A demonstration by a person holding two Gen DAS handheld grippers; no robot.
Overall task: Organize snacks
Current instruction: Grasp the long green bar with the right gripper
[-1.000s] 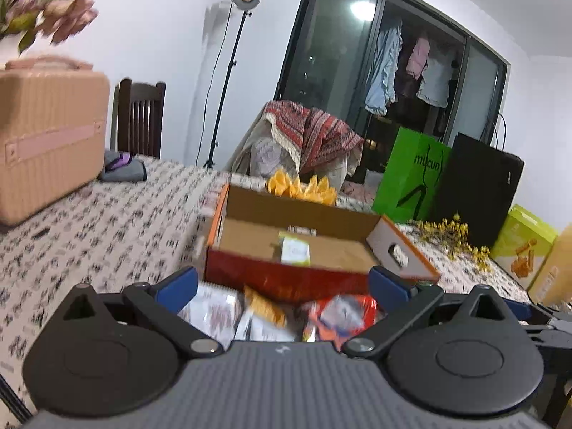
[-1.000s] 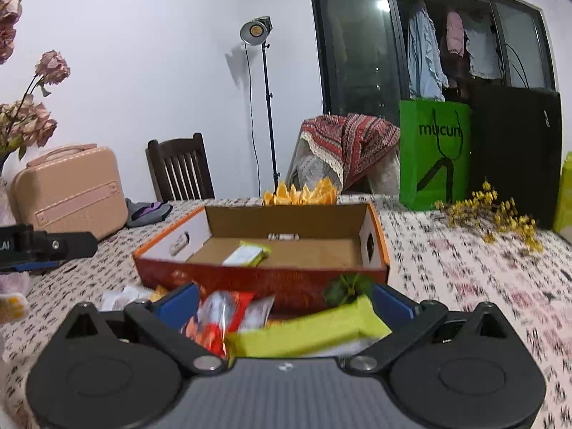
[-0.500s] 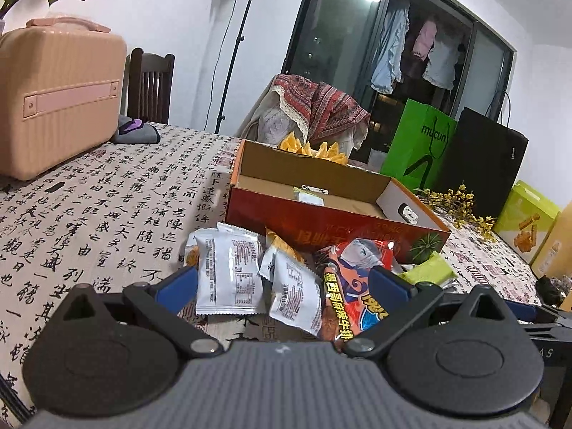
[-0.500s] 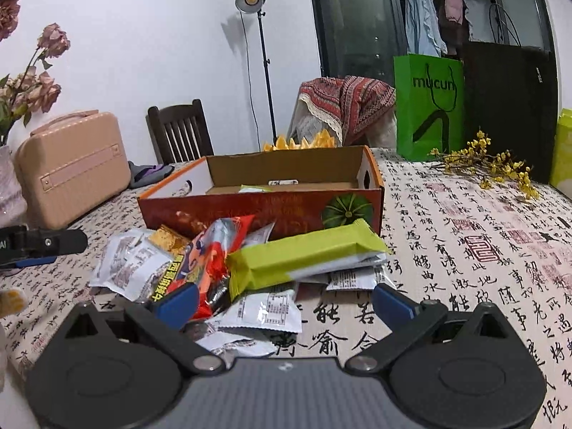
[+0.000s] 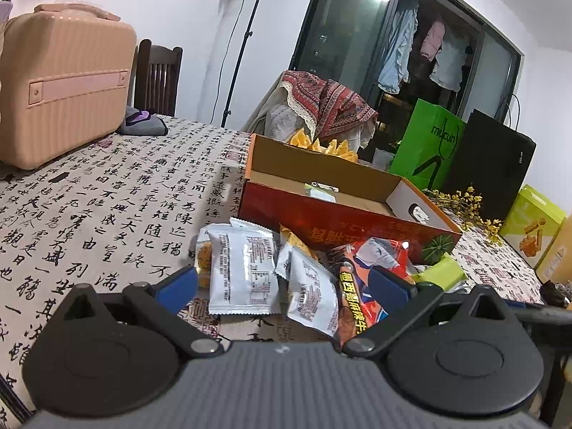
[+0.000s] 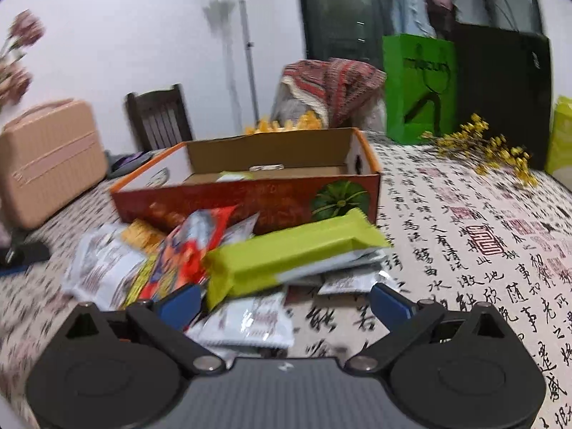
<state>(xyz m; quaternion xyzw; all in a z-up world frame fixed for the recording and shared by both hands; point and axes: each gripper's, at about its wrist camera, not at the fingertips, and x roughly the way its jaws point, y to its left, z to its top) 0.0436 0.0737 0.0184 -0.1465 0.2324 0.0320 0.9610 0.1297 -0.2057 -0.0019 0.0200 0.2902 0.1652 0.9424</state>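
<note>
A heap of snack packets lies on the tablecloth (image 5: pixel 107 193) against the near wall of the open cardboard box (image 5: pixel 343 221). From the left wrist view: two silver packets (image 5: pixel 245 271) side by side, one red-and-orange packet (image 5: pixel 361 279), and one long green bar (image 6: pixel 289 254) on top at the right end (a few more silver wrappers peek from beneath it, too blurred to count). One small packet (image 5: pixel 320 193) lies inside the box. The left gripper (image 5: pixel 282 286) is spread wide over the silver packets, holding nothing. The right gripper (image 6: pixel 282 300) is likewise spread wide and empty before the green bar. One pink suitcase (image 5: pixel 60 85) stands well apart.
</note>
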